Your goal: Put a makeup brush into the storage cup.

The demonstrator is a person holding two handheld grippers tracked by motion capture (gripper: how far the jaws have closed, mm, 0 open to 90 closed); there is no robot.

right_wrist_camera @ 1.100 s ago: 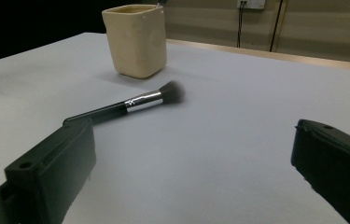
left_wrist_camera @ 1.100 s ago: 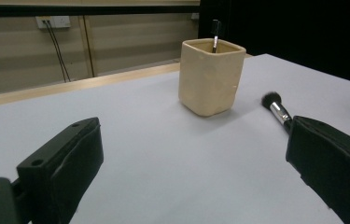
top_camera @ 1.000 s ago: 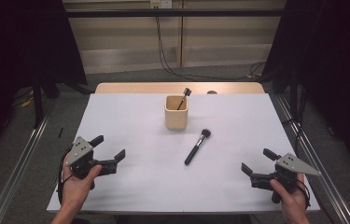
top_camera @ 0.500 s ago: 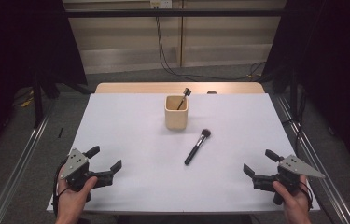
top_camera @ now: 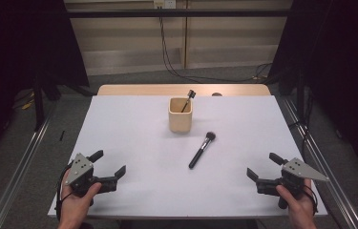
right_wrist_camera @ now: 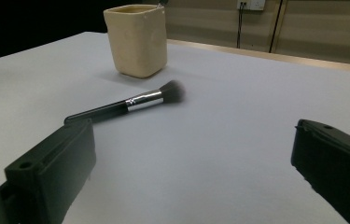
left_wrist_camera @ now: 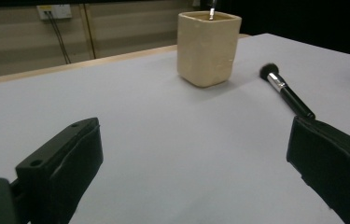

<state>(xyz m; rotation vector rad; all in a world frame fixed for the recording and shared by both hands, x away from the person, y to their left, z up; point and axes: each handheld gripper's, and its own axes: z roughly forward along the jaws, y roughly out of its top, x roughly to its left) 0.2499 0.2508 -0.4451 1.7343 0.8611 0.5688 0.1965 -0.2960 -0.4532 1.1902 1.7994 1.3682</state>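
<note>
Beige cup (top_camera: 180,115) w/ thin brush (top_camera: 186,100) inside.

Both grippers draw back toward the near table edge

The left gripper (top_camera: 107,164) now sits lower and further left than a second ago; the right gripper (top_camera: 264,167) slips slightly nearer the person, its hand (top_camera: 297,206) partly below the table edge.

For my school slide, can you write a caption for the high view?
Two open grippers, left and right, wait near a makeup brush and beige cup on a white table.
</note>
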